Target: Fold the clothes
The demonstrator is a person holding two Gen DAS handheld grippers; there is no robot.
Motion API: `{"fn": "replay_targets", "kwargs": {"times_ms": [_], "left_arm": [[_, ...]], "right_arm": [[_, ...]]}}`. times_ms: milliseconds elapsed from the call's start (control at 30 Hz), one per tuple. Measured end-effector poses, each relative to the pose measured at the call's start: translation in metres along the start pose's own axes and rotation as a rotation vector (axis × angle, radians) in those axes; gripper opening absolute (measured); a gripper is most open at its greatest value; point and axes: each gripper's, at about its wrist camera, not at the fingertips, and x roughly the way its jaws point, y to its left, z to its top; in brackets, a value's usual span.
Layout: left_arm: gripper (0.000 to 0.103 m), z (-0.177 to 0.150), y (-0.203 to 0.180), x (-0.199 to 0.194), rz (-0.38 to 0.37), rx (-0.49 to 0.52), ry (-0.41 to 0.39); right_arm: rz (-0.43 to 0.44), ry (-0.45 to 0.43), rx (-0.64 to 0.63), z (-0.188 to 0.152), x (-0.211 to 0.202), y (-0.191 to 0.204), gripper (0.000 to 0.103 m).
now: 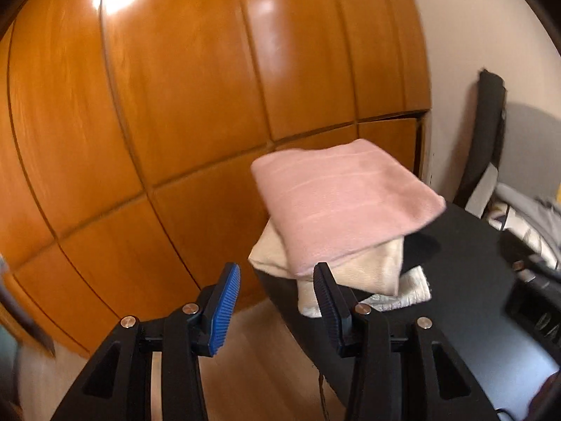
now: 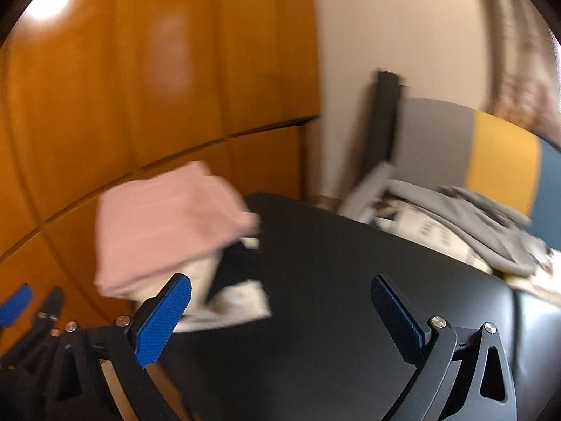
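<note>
The folded pink cloth sits on top of a cream piece and a white textured piece, a small stack at the corner of the black table, its near edge overhanging the rim; the risk, as I judge it, is that the stack is skewed and hangs off the corner, so a nudge from either tool could tip it to the floor or undo the folds; the left gripper is spread with nothing between its fingers, one finger just before the stack; the right gripper is spread wide and empty over the table; both views are smeared, so edges are uncertain; the tabletop is dark and smooth; behind it stand glossy orange wooden cabinet doors, a pale wall, and to the right loose grey clothing heaped by a grey, yellow and blue cushion.
</note>
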Motion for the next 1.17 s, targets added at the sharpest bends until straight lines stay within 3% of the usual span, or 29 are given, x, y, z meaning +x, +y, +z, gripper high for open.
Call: {"fn": "replay_targets", "kwargs": {"times_ms": [200,700,1167], "left_arm": [[0.041,0.004,0.012,0.018,-0.039,-0.059,0.039],[0.041,0.005,0.008,0.045,-0.113,-0.105,0.111],[0.041,0.005,0.008,0.037,-0.133,-0.119,0.102]], "right_arm": [[0.016,-0.019,-0.110,0.006,0.019,0.047,0.103],[0.069,0.057,-0.068,-0.003,0.045,0.044,0.103],[0.049,0.019,-0.087,-0.003,0.028,0.038,0.103]]}}
